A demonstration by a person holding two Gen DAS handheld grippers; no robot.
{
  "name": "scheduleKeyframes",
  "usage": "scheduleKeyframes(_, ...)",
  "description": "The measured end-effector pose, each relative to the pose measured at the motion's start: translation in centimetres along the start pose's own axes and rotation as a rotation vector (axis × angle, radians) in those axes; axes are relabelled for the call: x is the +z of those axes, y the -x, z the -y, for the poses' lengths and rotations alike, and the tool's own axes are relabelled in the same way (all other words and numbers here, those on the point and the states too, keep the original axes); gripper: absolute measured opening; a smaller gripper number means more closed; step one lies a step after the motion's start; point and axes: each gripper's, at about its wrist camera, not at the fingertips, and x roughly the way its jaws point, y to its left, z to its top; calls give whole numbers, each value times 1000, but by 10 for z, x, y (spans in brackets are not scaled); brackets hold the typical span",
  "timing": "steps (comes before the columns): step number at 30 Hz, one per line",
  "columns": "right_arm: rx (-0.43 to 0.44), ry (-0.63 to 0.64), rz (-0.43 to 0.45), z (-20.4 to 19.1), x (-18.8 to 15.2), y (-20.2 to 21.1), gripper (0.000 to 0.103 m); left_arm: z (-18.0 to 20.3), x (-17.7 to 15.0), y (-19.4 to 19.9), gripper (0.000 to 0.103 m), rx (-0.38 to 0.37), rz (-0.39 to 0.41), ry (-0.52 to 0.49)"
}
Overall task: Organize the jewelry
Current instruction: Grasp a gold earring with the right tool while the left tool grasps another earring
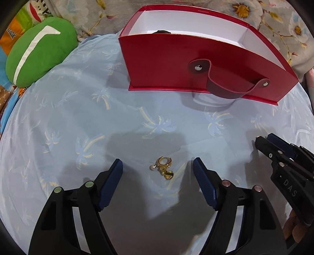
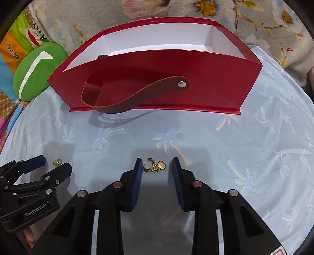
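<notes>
On a pale blue cloth printed with palm trees lie 2 small pieces of gold jewelry, each framed by its own gripper. The left gripper hangs with its 2 blue ribbed pads set wide apart, released, and a gold hoop earring with a small pearl and round charms rests on the cloth in the gap between them, touched by neither pad. The right gripper has its pads drawn closer together around a second gold hoop earring with a flat round disc charm, which lies flat on the cloth; a sliver of fabric shows on each side of it, so the pads are not yet pressing on it. Beyond both earrings stands an open red cardboard box with a white interior and a dark red strap handle fastened by metal snaps; a small dark object peeks over its front wall, too hidden to identify. A green plush cushion with a white stripe sits to the left of the box, against floral bedding.
</notes>
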Motion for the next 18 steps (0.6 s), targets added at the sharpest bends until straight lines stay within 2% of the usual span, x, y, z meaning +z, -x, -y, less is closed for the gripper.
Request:
scheduleKeyframes(3,4,-2,-2,2,0,0,19,4,2,0,60,-2,7,-11)
scheduleKeyframes(6,2,4,-1,2,-2,2,19,6,3,2,46,-11,10,-15)
scheduleKeyframes(7,2,6,-1,2,-3,2,19,7,3,3,38,-17,11,-17)
scheduleKeyframes(8,3,4,2,2,-4,4,17,7,3,3,23,-25,12,-17)
scheduleKeyframes(9,6,-3,5,3,-5,6,16,5,3,4,19,-49,6,-12)
scheduleKeyframes(11,14,-14,6,5,-6,9,16,1,4,5,18,-127,-17,10)
scheduleKeyframes(13,13,-23,11,8,-8,13,16,-3,3,7,18,-174,-37,31)
scheduleKeyframes(18,24,-51,29,15,-14,29,16,-13,-4,22,18,-220,-27,52)
